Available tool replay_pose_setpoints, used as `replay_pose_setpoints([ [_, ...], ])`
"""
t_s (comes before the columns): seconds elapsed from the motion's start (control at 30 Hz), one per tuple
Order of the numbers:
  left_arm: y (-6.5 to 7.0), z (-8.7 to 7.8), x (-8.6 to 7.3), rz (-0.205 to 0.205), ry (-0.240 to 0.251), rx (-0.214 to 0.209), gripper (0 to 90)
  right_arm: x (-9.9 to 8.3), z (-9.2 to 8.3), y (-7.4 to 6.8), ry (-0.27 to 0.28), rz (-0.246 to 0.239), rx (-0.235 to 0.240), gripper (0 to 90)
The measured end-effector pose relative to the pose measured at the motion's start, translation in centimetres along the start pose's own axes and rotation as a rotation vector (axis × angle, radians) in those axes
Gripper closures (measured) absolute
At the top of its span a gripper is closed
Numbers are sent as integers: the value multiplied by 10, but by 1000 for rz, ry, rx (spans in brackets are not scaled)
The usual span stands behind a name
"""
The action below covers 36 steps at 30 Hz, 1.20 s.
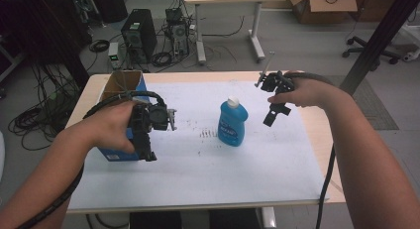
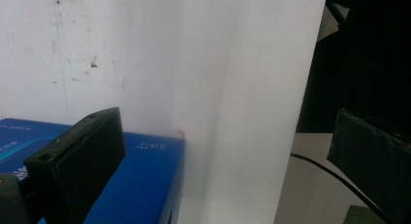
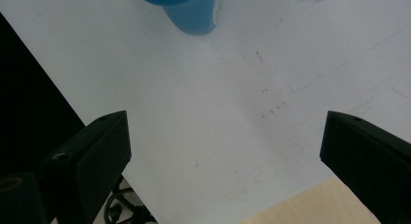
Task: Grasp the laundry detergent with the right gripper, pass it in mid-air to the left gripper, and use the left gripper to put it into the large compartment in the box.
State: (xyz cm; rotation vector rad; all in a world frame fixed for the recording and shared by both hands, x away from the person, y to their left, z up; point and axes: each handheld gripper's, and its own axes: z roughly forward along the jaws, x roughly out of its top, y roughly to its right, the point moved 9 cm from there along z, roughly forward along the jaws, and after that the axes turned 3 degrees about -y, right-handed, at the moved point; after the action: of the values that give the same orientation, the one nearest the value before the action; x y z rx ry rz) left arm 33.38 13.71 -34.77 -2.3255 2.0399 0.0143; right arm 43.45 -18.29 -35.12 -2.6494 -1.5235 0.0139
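White sheeting covers the table (image 1: 277,184); nearest, the left gripper (image 1: 146,140) hangs just over the blue cardboard box (image 1: 119,153) at the sheet's left edge, jaws spread wide with nothing between them; further in, the blue bottle (image 1: 232,124) stands upright mid-table, white cap on; beyond it to the right, the right gripper (image 1: 275,112) hovers near the bottle, jaws wide apart and empty.

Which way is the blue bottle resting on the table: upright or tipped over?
Upright: the blue bottle stands on its base on the white sheet, white cap on top.
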Motion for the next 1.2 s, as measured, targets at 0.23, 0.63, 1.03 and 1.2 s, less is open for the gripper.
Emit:
replay_pose_setpoints([
  [0.23, -1, -2, 0, -5, -10, 5, 2, -1, -3, 1, 2, -6, -6, 42],
  [0.63, -3, -2, 4, 4, -1, 0, 1, -6, 1, -1, 5, -15, 12, 43],
  [1.03, -1, 3, 4, 5, 0, -6, 1, -14, 13, -13, 18, -43, 22, 43],
  [1.2, 0, 3, 4, 4, -9, -4, 2, -17, 18, -14, 38, -46, 16, 42],
])
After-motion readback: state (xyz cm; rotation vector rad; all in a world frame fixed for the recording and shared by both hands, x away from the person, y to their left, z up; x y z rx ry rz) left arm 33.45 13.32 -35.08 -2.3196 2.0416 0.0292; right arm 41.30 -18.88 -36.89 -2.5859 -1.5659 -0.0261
